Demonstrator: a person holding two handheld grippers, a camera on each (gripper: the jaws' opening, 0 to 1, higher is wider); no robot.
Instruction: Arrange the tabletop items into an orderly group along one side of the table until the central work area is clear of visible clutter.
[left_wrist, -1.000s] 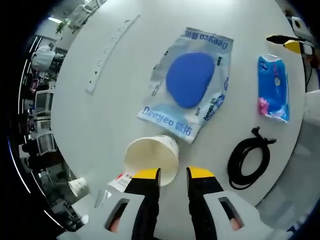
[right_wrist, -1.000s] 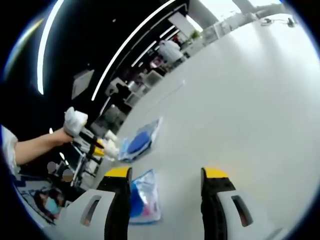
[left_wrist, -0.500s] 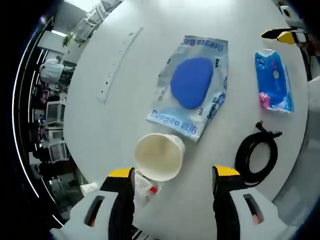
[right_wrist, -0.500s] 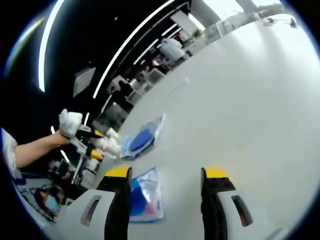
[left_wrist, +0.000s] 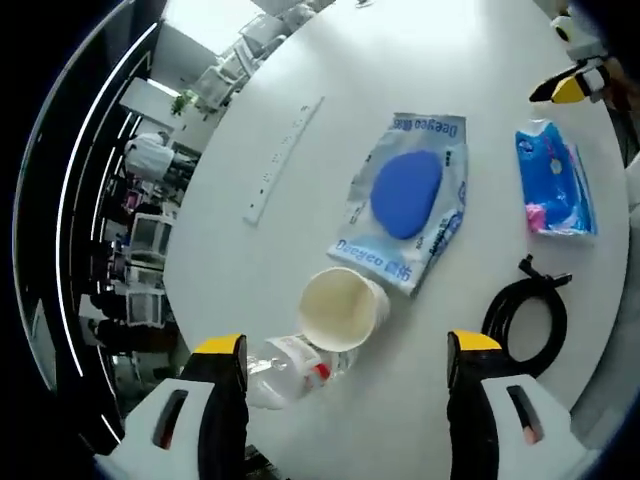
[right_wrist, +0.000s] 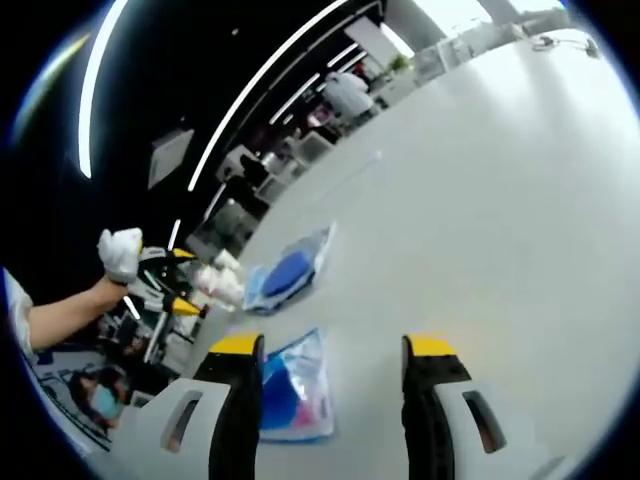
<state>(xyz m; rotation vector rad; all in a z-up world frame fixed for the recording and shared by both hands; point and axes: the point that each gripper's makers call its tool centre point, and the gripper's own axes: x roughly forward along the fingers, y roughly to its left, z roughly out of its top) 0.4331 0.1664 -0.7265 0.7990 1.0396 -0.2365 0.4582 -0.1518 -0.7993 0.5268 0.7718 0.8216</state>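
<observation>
My left gripper (left_wrist: 347, 348) hangs open over the white table (left_wrist: 300, 70), jaws spread wide with nothing between them. Just beyond it sits a cream paper cup (left_wrist: 343, 308), its mouth facing the camera. A clear plastic bottle (left_wrist: 285, 360) lies touching the cup's near side. Farther out lies a Deeyeo bag (left_wrist: 405, 200) with a blue pad inside. A blue tissue pack (left_wrist: 553, 180) lies to its right, and a black coiled cable (left_wrist: 525, 320) lies nearer. My right gripper (right_wrist: 335, 350) stands open and empty above the tissue pack (right_wrist: 295, 385).
A long white power strip (left_wrist: 283, 160) lies toward the table's far left. In the right gripper view a gloved hand (right_wrist: 120, 255) holds the left gripper (right_wrist: 175, 282) near the table edge, with the Deeyeo bag (right_wrist: 290, 270) beyond. Desks and chairs stand past the table.
The left gripper's jaws, nearly shut at the cup's rim, have spread wide and drawn back from it. The bottle beside the cup has come into sight. The right gripper has barely moved.
</observation>
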